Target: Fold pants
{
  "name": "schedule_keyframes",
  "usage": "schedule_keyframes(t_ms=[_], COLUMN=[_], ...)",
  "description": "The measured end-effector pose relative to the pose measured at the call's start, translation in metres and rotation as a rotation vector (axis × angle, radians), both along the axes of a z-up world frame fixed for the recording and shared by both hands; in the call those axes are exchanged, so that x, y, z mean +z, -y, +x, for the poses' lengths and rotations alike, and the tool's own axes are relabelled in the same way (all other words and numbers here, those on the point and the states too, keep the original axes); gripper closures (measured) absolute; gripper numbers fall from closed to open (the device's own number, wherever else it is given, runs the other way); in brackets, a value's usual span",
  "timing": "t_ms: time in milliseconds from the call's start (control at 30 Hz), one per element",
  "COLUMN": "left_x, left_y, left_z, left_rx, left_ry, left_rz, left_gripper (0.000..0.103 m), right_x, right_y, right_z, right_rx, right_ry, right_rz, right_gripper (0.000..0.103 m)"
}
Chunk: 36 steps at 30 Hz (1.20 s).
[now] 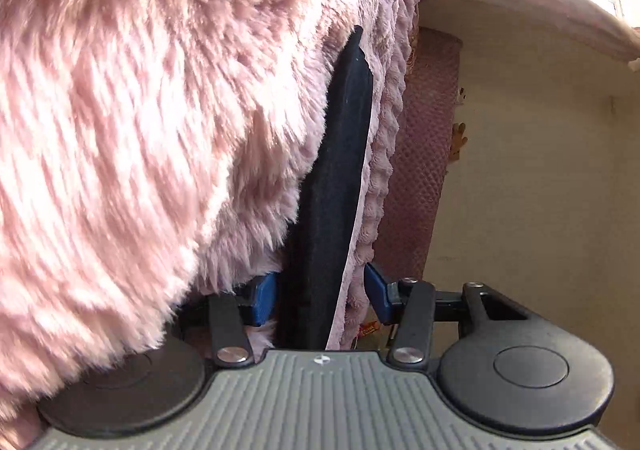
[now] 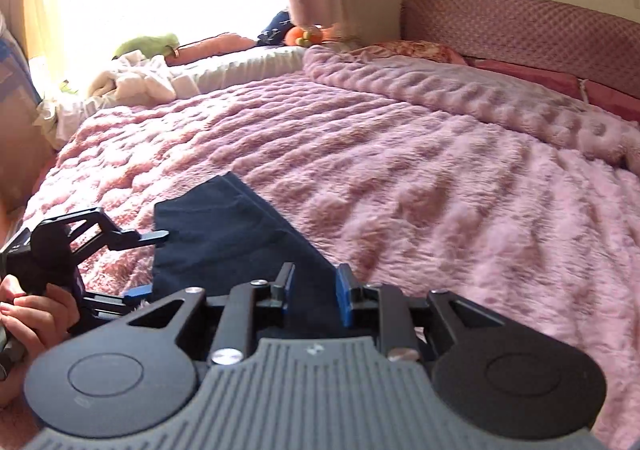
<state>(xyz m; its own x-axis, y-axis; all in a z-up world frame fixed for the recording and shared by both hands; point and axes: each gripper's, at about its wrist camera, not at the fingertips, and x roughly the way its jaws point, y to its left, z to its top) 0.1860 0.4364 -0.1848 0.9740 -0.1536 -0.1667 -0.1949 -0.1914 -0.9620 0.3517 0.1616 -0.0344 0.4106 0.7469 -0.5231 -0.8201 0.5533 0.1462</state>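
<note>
Dark navy pants (image 2: pixel 224 230) lie folded into a compact shape on the pink fluffy blanket (image 2: pixel 400 177) near the bed's front edge. My right gripper (image 2: pixel 314 296) hangs over the near edge of the pants, its blue pads apart with cloth showing between them. My left gripper (image 2: pixel 154 262) is at the left of the pants, turned on its side, one finger above the cloth and one below. In the left wrist view the pants (image 1: pixel 332 189) run edge-on between the spread blue pads of the left gripper (image 1: pixel 320 296), with blanket (image 1: pixel 140 109) pressing close.
A pink quilted headboard (image 2: pixel 520 25) stands at the far right with pillows (image 2: pixel 420 47) and a rolled blanket below it. Stuffed toys and white cloths (image 2: pixel 136 81) lie by the sunlit window at the far left. A hand (image 2: pixel 28 314) holds the left gripper.
</note>
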Motion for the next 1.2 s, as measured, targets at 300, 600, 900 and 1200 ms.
schedule_keyframes(t_ms=[300,600,900,1200], left_x=[-0.013,-0.022,-0.031,-0.035], left_y=[-0.007,-0.009,-0.019,-0.014], left_z=[0.005,0.016,0.028,0.009], left_rx=[-0.006,-0.008,-0.002,-0.003], left_ry=[0.060,0.086,0.108,0.107], left_rz=[-0.020,-0.060,-0.112,-0.107], left_gripper=[0.046,0.046,0.045,0.045], right_x=[-0.028,-0.037,-0.040,-0.040], right_y=[-0.152,-0.203,-0.216,-0.215], right_z=[0.018,0.069,0.080,0.082], right_rx=[0.299,0.293,0.376,0.244], right_ry=[0.114,0.020,0.004,0.038], right_rz=[-0.112,-0.080,-0.091,-0.107], right_gripper=[0.082,0.076,0.103,0.102])
